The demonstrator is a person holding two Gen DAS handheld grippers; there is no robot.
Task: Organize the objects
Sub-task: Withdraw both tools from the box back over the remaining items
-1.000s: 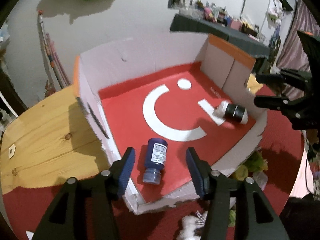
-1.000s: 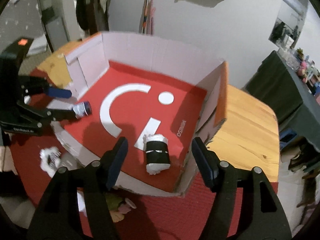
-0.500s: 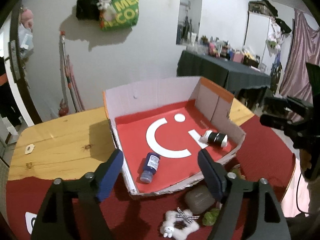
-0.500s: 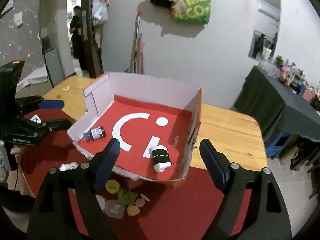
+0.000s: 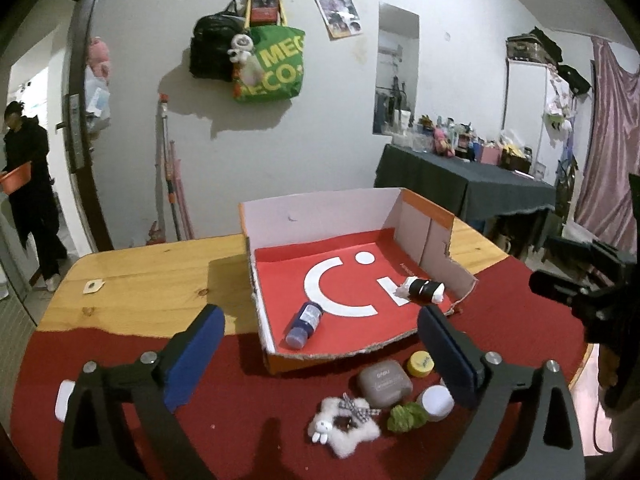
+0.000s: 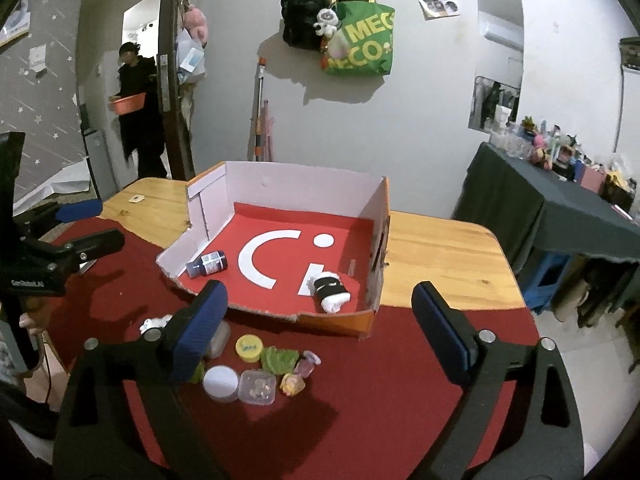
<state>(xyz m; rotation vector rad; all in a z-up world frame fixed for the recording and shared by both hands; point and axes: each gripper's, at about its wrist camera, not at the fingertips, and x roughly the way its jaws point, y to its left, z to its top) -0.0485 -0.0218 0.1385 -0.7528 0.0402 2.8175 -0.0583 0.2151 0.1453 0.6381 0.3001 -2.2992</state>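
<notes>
An open cardboard box with a red floor stands on the table. A blue bottle lies near its front left, and a black-and-white roll lies at its front right. My left gripper hangs back from the box, its jaws opening wide with nothing between them. In the right wrist view the same box holds the bottle and the roll. My right gripper is likewise opening and empty. Loose on the cloth lie a grey case, a fluffy plush and a yellow lid.
A red cloth covers the near part of the wooden table. A white round jar, a clear small box and a green piece lie by the lid. A person carries an orange basin in the doorway.
Both grippers have drawn back and risen away from the box while their jaws widened. The bottle and the roll stay lying in the box. The loose items on the cloth have come into view.
</notes>
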